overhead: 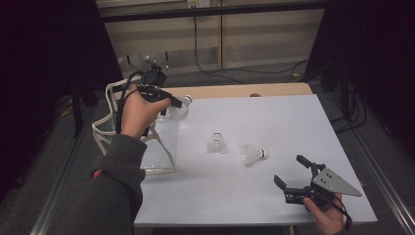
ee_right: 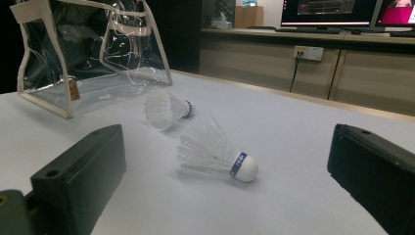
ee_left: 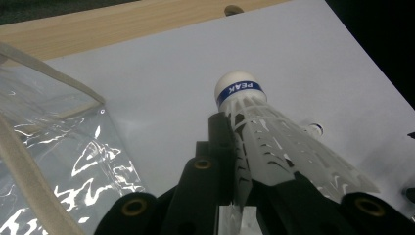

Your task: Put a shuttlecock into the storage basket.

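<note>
My left gripper is raised over the far left of the white table, shut on a white shuttlecock by its skirt. In the left gripper view that shuttlecock has a blue-banded cork pointing away from the jaws. Just below and left stands a clear bag with cream trim, also seen in the left gripper view. Two more shuttlecocks lie mid-table, one farther left and one nearer my right gripper. That gripper is open, low at the front right, and the near shuttlecock lies ahead between its jaws.
The second loose shuttlecock lies in front of the clear bag. A wooden strip runs along the table's far edge. Cables trail on the floor behind. A wall with monitors stands beyond the table.
</note>
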{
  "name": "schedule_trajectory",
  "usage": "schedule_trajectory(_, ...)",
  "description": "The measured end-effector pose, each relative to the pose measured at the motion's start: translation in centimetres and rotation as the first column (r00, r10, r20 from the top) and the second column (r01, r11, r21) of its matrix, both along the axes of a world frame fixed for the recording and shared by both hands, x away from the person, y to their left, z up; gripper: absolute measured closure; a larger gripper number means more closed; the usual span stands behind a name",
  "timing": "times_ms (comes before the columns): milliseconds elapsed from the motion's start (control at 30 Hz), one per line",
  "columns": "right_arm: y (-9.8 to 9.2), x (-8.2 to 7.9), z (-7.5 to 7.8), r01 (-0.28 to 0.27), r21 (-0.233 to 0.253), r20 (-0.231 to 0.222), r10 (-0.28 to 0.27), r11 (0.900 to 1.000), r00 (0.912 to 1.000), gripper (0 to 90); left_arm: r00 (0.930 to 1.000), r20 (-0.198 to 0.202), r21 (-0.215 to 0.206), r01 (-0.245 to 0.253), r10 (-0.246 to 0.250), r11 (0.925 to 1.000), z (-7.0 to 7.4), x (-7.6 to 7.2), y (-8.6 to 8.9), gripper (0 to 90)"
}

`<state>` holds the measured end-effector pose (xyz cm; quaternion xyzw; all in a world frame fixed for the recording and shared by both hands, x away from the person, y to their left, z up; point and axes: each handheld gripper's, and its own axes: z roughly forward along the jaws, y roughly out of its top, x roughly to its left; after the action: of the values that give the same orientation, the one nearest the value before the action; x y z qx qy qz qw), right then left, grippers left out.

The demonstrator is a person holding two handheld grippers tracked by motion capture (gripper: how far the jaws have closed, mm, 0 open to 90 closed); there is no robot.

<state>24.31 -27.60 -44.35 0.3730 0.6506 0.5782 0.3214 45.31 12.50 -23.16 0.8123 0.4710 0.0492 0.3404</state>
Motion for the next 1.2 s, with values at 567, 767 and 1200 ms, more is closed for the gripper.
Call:
schedule_trajectory(567,0.0,0.0,0.0,0.004,0.002,-0.001,-0.004,1.0,1.0,1.0,0.9998,0.004,-0.008,-0.018,0.018,0.9998,0.6,0.4,0.5,89.0)
schedule_trajectory(767,0.0,0.0,0.0,0.003,0.004,0.0,-0.003,1.0,1.0,1.1,0.9992,0.012,-0.015,-0.037,0.037,0.9992,1.0,0.5,0.9,89.0)
schedule_trajectory(1200,0.0,0.0,0.0,0.001,0.002,0.0,-0.001,1.0,1.0,1.0,0.9982,0.021,-0.011,-0.056,0.056,0.9984,1.8,0.8,1.8,89.1)
